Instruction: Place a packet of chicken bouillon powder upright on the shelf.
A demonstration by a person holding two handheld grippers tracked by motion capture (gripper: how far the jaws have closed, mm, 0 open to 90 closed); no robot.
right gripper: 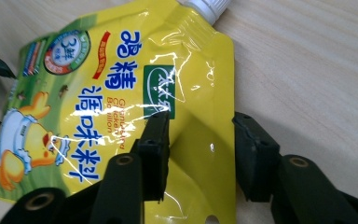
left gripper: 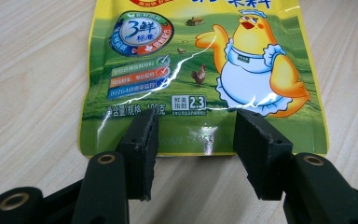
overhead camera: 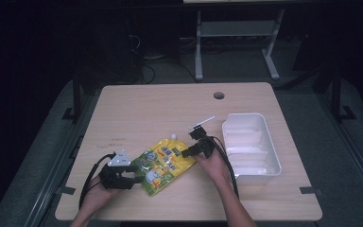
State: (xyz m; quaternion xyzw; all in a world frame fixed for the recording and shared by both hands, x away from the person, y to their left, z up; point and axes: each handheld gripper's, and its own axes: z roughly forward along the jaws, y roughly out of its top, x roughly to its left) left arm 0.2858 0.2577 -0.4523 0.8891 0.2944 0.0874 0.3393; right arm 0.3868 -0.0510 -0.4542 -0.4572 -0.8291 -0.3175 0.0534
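Note:
A yellow and green spouted pouch (overhead camera: 165, 163) with a cartoon chick lies flat on the wooden table (overhead camera: 160, 109), its white cap (overhead camera: 174, 136) pointing away from the person. My left gripper (overhead camera: 134, 175) is at the pouch's bottom end. In the left gripper view it (left gripper: 196, 126) stands open, jaws reaching over the pouch's (left gripper: 191, 70) bottom seam. My right gripper (overhead camera: 187, 152) is at the pouch's upper right side. In the right gripper view it (right gripper: 200, 126) is open over the pouch's (right gripper: 112, 102) yellow edge, below the cap (right gripper: 208, 7).
A white plastic bin (overhead camera: 273, 151) stands on the table to the right of the right hand. A round cable hole (overhead camera: 219, 95) sits near the table's far edge. Dark floor and a desk frame lie beyond.

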